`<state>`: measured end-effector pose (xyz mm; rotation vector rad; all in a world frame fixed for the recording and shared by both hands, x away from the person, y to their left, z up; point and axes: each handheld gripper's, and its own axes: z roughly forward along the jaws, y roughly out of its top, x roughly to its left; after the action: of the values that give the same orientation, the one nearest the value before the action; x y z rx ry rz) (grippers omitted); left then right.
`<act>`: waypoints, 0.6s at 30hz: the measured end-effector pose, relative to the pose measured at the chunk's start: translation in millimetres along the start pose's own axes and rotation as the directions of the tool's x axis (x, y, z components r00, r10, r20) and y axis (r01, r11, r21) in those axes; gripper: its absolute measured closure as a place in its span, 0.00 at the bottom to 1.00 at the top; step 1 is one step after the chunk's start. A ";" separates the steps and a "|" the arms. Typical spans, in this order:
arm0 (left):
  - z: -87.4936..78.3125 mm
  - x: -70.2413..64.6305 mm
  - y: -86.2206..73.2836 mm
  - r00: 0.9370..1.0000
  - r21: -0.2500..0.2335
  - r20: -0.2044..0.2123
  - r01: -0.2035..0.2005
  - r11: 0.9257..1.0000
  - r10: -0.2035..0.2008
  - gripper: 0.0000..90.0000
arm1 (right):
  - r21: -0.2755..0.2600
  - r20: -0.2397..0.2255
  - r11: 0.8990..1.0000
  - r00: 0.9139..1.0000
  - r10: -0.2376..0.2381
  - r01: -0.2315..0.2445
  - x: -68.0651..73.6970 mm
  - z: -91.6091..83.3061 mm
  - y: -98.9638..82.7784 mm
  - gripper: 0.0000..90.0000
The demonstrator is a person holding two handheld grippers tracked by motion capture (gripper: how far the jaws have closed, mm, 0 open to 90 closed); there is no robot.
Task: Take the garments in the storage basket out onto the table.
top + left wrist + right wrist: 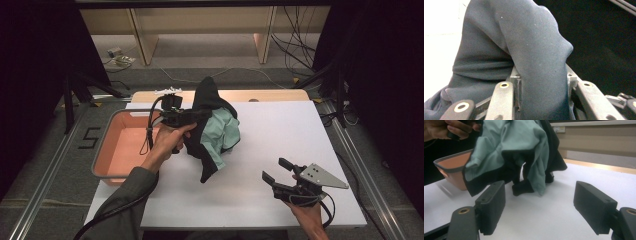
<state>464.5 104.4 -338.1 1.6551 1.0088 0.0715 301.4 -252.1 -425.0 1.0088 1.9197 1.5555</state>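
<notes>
- The garment (pixel 212 127), dark outside with a pale green lining, hangs bunched above the middle of the white worktop (pixel 280 145), its lower folds touching or nearly touching the surface just beside the pink tub (pixel 117 150).
- The left hand-held gripper (pixel 192 116) is clamped on a thick fold of the dark cloth; in the left gripper view the fabric fills the gap between the jaws.
- The right hand-held gripper (pixel 277 171) rests low near the front right of the worktop, jaws wide apart and holding nothing, well apart from the garment.
- Risk, as I judge it: a single pinch carries the whole bundle, so a quick swing could let the fold slip out, or a trailing hem could snag on the tub's rim.
- Open room lies to the right and front of the garment; the tub crowds the left, and the worktop's far edge is close behind the raised cloth.
</notes>
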 end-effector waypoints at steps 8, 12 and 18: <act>20.9 2.3 -8.5 1.000 0.043 -0.012 0.016 0.999 -0.016 0.70 | 0.000 -0.002 1.000 1.000 -0.003 0.003 0.0 -0.3 -0.1 0.29; 29.4 1.8 -13.3 1.000 0.055 -0.013 0.019 0.998 -0.018 0.70 | -0.003 -0.003 1.000 1.000 0.001 -0.001 0.4 -0.5 0.0 0.29; 39.5 0.0 -18.7 1.000 0.089 -0.020 0.009 0.996 -0.007 0.69 | -0.004 -0.004 1.000 1.000 0.001 -0.001 0.4 -0.6 0.0 0.29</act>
<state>474.7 73.9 -367.7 1.7340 1.0465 0.0375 300.7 -252.2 -424.8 1.0060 1.9182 1.5629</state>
